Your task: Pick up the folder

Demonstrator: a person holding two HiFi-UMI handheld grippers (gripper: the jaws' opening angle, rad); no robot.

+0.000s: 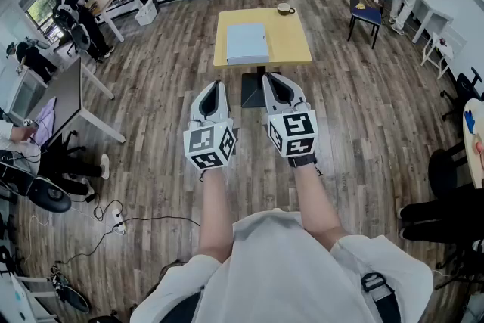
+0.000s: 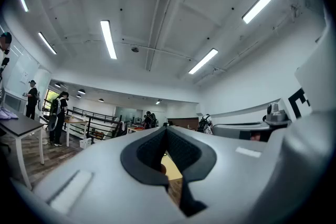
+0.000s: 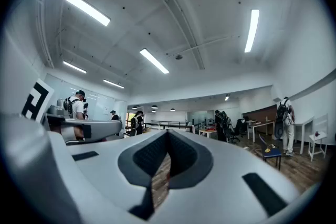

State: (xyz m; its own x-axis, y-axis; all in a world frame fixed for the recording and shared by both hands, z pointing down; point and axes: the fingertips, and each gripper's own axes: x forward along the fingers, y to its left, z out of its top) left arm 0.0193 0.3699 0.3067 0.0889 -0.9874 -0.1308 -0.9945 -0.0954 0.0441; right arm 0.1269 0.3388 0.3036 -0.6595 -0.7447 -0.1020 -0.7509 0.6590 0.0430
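Note:
A pale blue folder (image 1: 247, 42) lies flat on a small yellow table (image 1: 292, 41) ahead of me, toward the table's left half. My left gripper (image 1: 213, 86) and right gripper (image 1: 272, 81) hang side by side in the air short of the table's near edge, well apart from the folder. Both are shut with nothing between their jaws. In the left gripper view the left gripper (image 2: 166, 131) has its dark jaws pressed together, a sliver of yellow table (image 2: 169, 167) showing past them. The right gripper (image 3: 167, 135) likewise shows shut jaws over wooden floor.
A cup (image 1: 284, 9) stands at the table's far right corner. A blue chair (image 1: 366, 11) sits to the right of the table. Desks (image 1: 69, 98) and several people (image 1: 79, 20) are at the left; wooden floor surrounds the table.

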